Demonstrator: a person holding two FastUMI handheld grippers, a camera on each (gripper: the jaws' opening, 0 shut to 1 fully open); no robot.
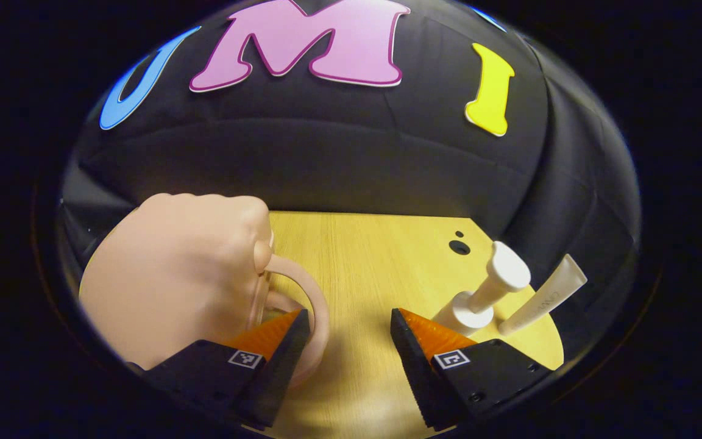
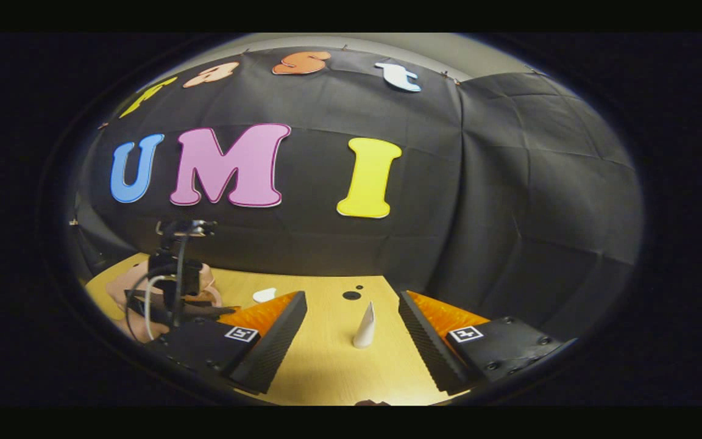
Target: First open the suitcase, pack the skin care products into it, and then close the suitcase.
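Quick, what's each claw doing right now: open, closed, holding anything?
Left claw: open, empty, beside the pink suitcase.
Right claw: open, empty, a white tube standing ahead.

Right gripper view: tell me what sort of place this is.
Probably a staged recording booth, not a home: black cloth wall behind a light wooden table, with a white tube standing on it.

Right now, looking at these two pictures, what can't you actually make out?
- Left gripper view: the pink suitcase runs off the left edge, and the left finger covers part of its handle; a latch or zipper can't be told.
- Left gripper view: printing on the cream tube is too small to read.
- Right gripper view: the left gripper covers the suitcase; the white bottle is tiny and partly behind a finger.
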